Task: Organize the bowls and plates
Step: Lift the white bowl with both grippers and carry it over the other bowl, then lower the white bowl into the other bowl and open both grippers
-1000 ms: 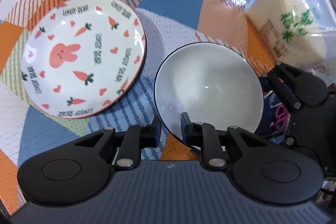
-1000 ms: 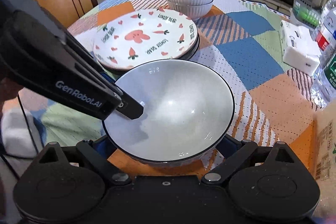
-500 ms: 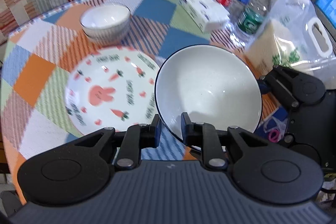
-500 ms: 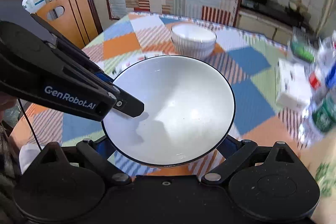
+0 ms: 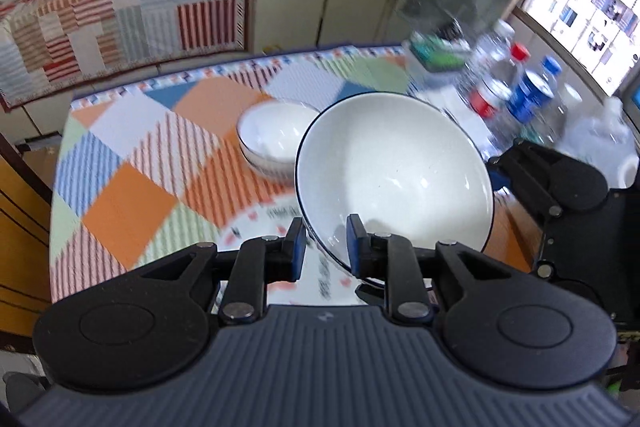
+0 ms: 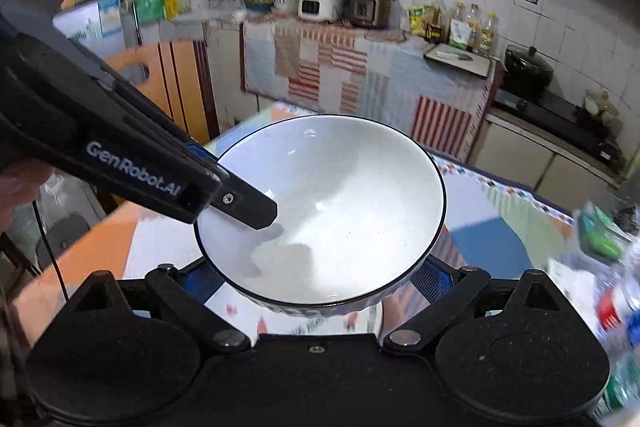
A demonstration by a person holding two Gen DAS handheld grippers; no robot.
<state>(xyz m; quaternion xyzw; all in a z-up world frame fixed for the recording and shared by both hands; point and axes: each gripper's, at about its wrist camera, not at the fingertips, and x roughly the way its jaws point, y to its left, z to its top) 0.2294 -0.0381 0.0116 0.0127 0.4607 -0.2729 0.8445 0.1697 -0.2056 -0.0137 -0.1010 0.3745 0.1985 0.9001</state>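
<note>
White glazed bowl (image 5: 394,173) with its thin dark rim now hangs above the patchwork table (image 5: 128,203); a second ago it sat lower, beside the rabbit plate (image 5: 276,227). Your left gripper (image 5: 323,241) pinches the bowl's near rim, one finger inside. Your right gripper (image 6: 316,277) clamps its ribbed outer wall from both sides. Two stacked white bowls (image 5: 272,143) sit toward the table's far edge.

Plate (image 5: 276,227) blurred, mostly behind big bowl (image 5: 394,179); bottles (image 5: 516,95) blurred; small bowls (image 5: 272,141) part-hidden.
</note>
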